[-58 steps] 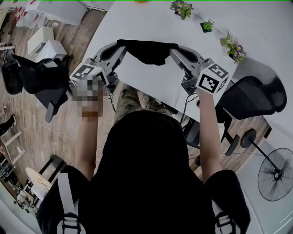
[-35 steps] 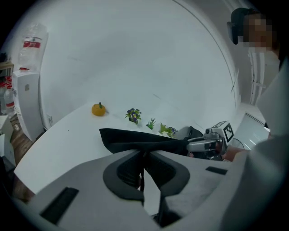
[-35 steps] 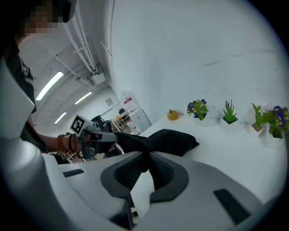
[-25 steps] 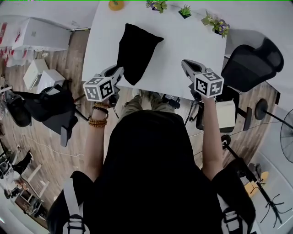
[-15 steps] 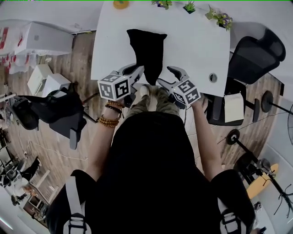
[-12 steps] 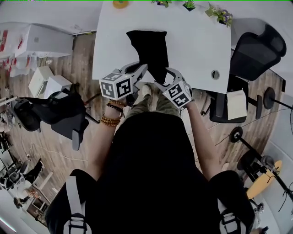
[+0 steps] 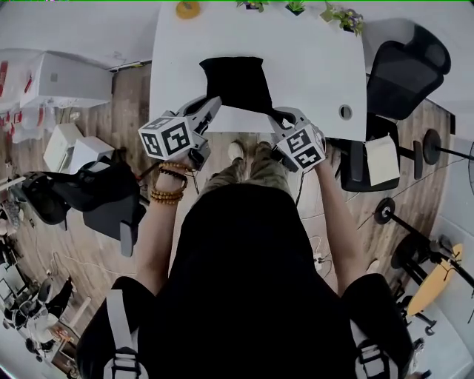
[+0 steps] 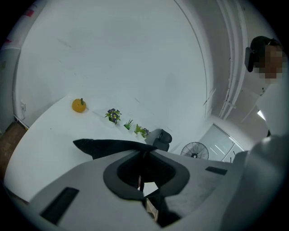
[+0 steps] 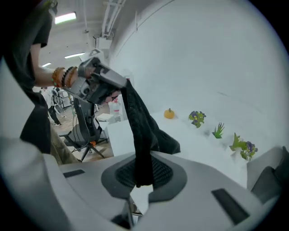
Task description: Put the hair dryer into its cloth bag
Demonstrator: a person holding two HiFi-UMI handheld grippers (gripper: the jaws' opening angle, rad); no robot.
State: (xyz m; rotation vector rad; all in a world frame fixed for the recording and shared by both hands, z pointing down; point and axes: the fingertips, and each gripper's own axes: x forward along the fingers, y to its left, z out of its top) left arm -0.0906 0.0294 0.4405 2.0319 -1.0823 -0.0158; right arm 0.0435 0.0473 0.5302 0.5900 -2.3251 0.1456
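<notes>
2 arms forward, left claw (image 7: 210, 104) pinching cloth bag (image 7: 235, 81), right claw (image 7: 275, 115) just closing on its other near corner.

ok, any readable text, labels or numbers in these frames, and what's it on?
No readable text anywhere.
Left marker cube and right marker cube: square patterns only, no characters.
Cloth bag: plain black, no label visible.
White boxes on the floor: any print too small to read.

White table (image 7: 318, 66) w/ small orange pumpkin (image 7: 187, 9) & potted plants (image 7: 342, 16) along far edge; round cable hole (image 7: 345, 112) nr R side. Black office chair (image 7: 404, 59) at R. Dark chair (image 7: 92, 198) & white boxes (image 7: 70, 144) on wood floor (image 7: 133, 111) at L.
</notes>
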